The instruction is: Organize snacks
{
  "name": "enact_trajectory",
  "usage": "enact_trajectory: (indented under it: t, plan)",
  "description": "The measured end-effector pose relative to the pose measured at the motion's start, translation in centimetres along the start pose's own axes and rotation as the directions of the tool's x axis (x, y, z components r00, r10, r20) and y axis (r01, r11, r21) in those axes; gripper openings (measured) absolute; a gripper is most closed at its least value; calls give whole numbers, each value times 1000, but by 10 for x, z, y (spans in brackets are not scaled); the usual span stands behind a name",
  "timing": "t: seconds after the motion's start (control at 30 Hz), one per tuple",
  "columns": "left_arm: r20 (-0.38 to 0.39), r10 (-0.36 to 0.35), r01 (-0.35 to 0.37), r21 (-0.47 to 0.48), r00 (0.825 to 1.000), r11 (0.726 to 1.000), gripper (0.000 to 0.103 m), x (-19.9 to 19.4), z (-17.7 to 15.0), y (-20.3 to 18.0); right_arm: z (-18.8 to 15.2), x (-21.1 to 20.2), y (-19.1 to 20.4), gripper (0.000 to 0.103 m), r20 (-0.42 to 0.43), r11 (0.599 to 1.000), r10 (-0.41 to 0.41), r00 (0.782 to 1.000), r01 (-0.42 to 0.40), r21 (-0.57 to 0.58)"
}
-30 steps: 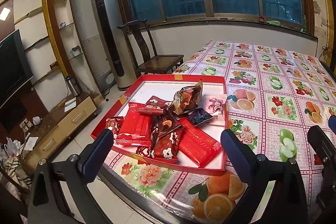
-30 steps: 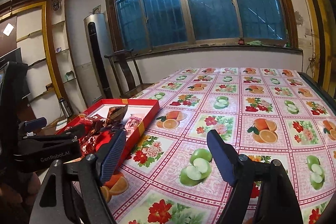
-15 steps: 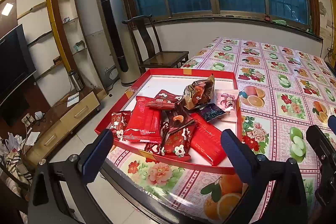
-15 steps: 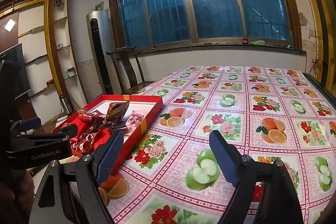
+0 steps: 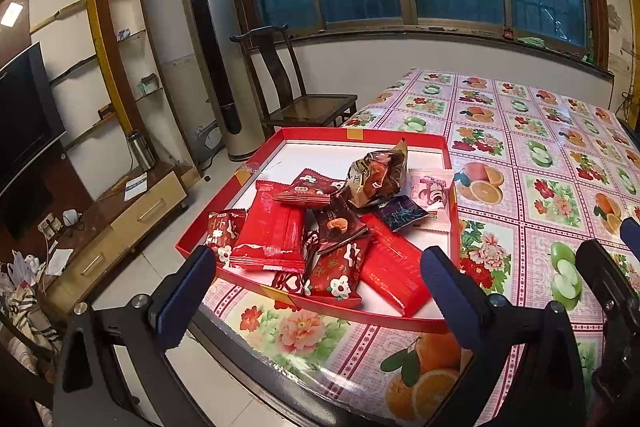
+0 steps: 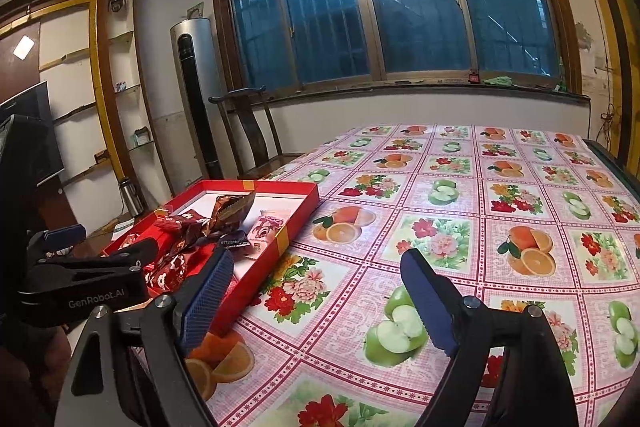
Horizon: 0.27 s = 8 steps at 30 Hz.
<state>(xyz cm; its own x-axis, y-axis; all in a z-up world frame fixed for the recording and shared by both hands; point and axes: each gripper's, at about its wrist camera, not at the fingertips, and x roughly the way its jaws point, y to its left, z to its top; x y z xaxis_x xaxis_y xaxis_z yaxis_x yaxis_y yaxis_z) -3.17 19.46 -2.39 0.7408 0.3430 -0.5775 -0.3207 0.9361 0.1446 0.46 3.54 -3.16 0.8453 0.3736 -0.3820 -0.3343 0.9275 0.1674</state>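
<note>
A shallow red tray [image 5: 360, 135] with a white floor sits at the table's left corner and holds several snack packets: a large red packet [image 5: 272, 235], a brown-gold foil bag [image 5: 378, 179], a pink packet [image 5: 432, 191], a dark blue packet [image 5: 402, 213]. My left gripper [image 5: 316, 287] is open and empty, above the tray's near edge. My right gripper [image 6: 316, 299] is open and empty over the tablecloth, right of the tray [image 6: 300, 223]. The left gripper [image 6: 84, 279] also shows in the right wrist view.
The table wears a pink fruit-and-flower cloth [image 6: 460, 211]. A dark wooden chair [image 5: 296, 99] stands at the far left side, a tall floor air conditioner [image 5: 212, 55] behind it. A low cabinet [image 5: 132, 215] lies beyond the table's edge [image 5: 248, 351]. Barred windows fill the back wall.
Both grippers have drawn back and risen slightly, so the tray sits a little farther and more to the right in the left view. Both stay open. The snacks have not moved.
</note>
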Motion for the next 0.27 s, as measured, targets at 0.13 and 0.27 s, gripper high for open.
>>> enact_trajectory:
  t: [0.13,0.27]
  plan:
    - [6,-24,24,-31,1000,999,102,0,-1,9,5,2,12,89,1,999,27,1000,-27,-20]
    - [28,-7,8,-29,1000,1000,102,-3,-1,12,11,-1,20,89,17,998,54,998,-53,-32]
